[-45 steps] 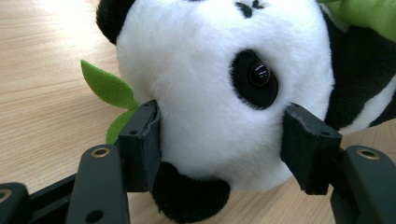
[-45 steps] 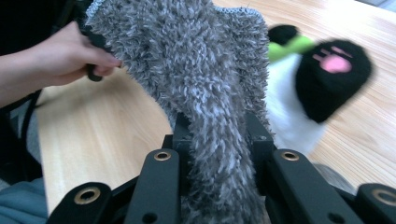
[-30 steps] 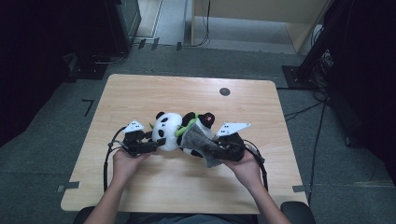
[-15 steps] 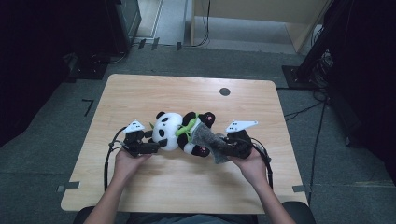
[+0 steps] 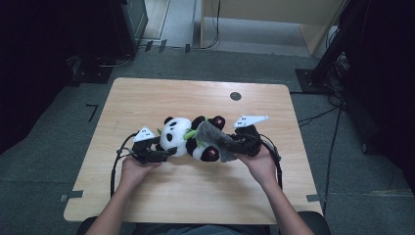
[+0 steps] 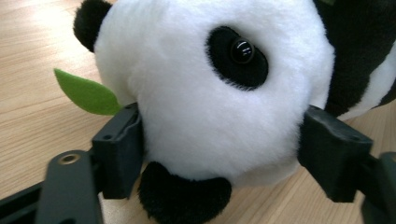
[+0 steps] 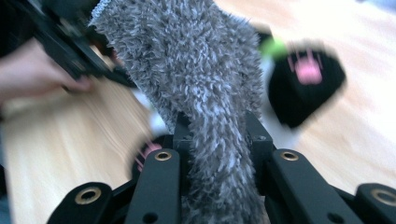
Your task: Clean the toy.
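Both forearms come in from the near edge of the table (image 5: 147, 205). The left hand (image 5: 133, 169) holds the left gripper (image 5: 169, 152) low and level, pointing right across the table; its jaws have just been opening and then closed a little, and they flank the panda's (image 6: 205, 107) head, touching its fur. The right hand (image 5: 262, 164) holds the right gripper (image 5: 229, 146) pointing left, its jaws clamped on a grey cloth (image 7: 205, 93).

I count one plush panda (image 5: 182, 138) mid-table, one grey fuzzy cloth (image 5: 215, 137) to its right, two green felt leaves (image 5: 192, 133), and two grippers.
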